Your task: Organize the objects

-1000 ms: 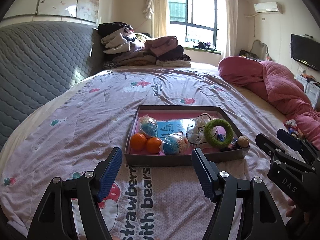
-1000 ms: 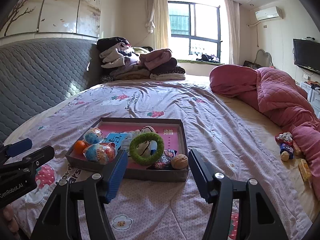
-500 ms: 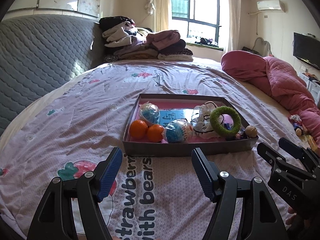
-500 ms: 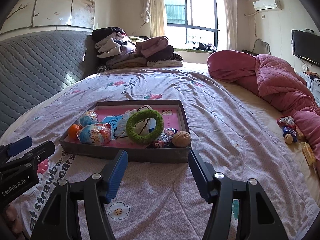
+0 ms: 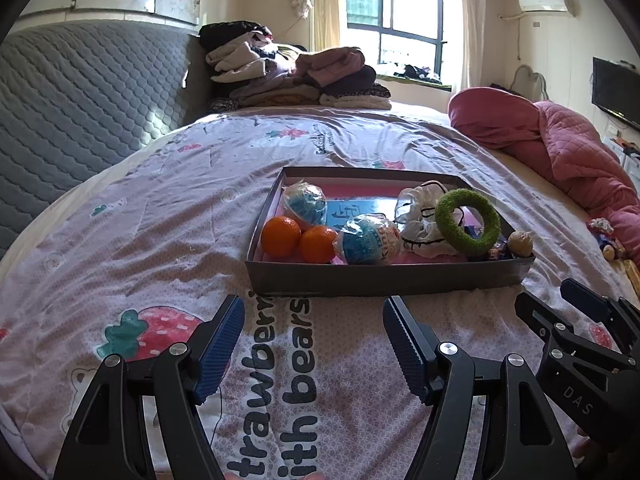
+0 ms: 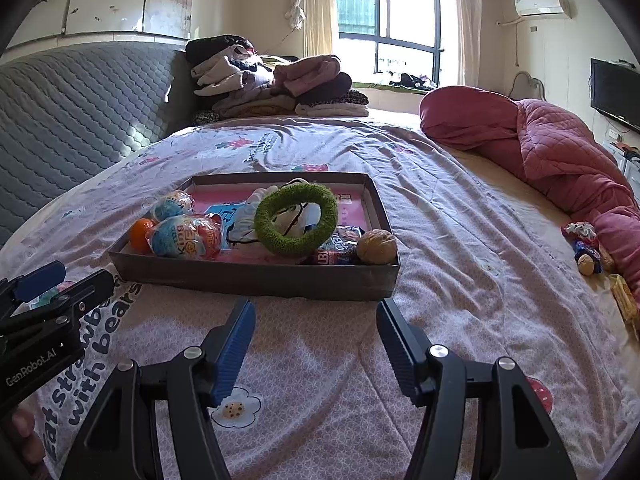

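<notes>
A shallow grey box [image 5: 384, 278] [image 6: 256, 280] lies on the bed. Inside are two oranges [image 5: 280, 236], two wrapped blue toy eggs [image 5: 368, 240] [image 6: 184, 236], a green fuzzy ring [image 5: 466, 216] [image 6: 296, 218], a white cloth [image 5: 420, 216], a walnut [image 6: 376, 246] and snack packets [image 6: 338, 246]. My left gripper [image 5: 312, 320] hovers open over the sheet just short of the box's near wall. My right gripper [image 6: 316, 320] is open too, in front of the box's right half. Nothing is between either pair of fingers.
The bed carries a printed pink sheet [image 5: 160, 240]. A rolled pink quilt [image 6: 560, 152] lies along the right side, with small toys and a walnut [image 6: 586, 252] beside it. Folded clothes [image 5: 296, 76] are stacked at the far end, next to a grey padded headboard [image 5: 80, 92].
Both grippers have sunk toward the bed and come closer to the box, which now fills more of each view. Their jaws stay at the same width.
</notes>
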{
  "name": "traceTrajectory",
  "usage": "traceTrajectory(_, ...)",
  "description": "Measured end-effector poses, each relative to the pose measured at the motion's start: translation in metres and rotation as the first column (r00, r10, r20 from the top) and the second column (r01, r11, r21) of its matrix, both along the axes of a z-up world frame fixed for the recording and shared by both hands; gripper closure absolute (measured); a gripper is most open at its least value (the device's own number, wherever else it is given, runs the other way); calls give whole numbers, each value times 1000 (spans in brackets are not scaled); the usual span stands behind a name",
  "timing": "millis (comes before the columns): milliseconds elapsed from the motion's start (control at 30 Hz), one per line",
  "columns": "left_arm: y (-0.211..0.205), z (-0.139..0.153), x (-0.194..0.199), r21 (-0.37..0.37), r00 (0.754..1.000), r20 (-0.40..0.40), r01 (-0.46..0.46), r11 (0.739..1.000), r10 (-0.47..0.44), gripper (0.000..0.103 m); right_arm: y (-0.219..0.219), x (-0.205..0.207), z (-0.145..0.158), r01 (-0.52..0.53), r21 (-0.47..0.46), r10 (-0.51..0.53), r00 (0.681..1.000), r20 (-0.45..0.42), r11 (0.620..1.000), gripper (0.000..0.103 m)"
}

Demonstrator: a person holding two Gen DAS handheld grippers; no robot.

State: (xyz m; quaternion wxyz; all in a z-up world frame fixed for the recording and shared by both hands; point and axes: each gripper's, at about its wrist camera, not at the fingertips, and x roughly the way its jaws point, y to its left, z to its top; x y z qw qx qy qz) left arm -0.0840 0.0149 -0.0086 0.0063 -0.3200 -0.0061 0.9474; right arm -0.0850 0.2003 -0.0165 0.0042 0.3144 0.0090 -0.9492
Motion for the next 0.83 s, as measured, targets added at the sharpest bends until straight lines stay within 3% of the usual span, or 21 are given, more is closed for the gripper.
traceTrajectory(833, -6, -27, -13, 15, 999, 24, 28, 1000, -28, 30, -7, -7, -19, -17, -10, 17, 999, 46, 1000, 41)
